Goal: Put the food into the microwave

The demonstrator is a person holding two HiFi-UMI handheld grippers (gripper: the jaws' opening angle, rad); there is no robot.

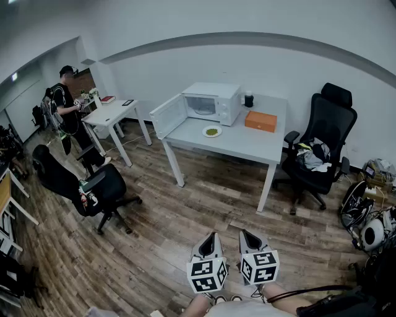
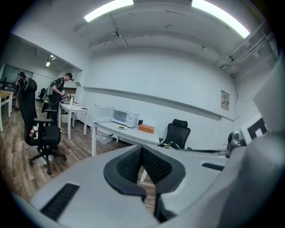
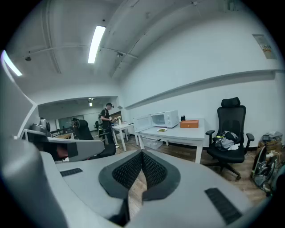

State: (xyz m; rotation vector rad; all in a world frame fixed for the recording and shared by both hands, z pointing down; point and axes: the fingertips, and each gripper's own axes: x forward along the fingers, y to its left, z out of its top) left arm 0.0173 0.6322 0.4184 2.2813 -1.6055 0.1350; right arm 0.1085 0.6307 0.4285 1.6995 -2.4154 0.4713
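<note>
The food (image 1: 211,131) is a green bit on a little white plate (image 1: 204,132). The plate sits on the white tabletop (image 1: 247,141), far across the room, just in front of the microwave (image 1: 213,101). The microwave door (image 1: 168,115) is swung open to the left, so the inside is ready.

The left gripper (image 1: 213,238) and the right gripper (image 1: 245,235) are side by side, near the person, over the wood floor (image 1: 185,217). They are well apart from the plate. Each one's fingers (image 2: 129,165) are pressed together with nothing in them; the right gripper's fingers (image 3: 129,171) look the same.

I think the job has not started. The first step is to walk up to the tabletop. To do it well, go straight ahead and steer clear of the black chair (image 1: 322,142) on the right. Open one set of fingers wide before reaching the plate, then take its edge and keep it flat so the food does not slide off.

The head view shows both grippers together and the floor in between. The gripper views show the fingers close up and the long ceiling lights (image 2: 109,9), which the head view misses.
</note>
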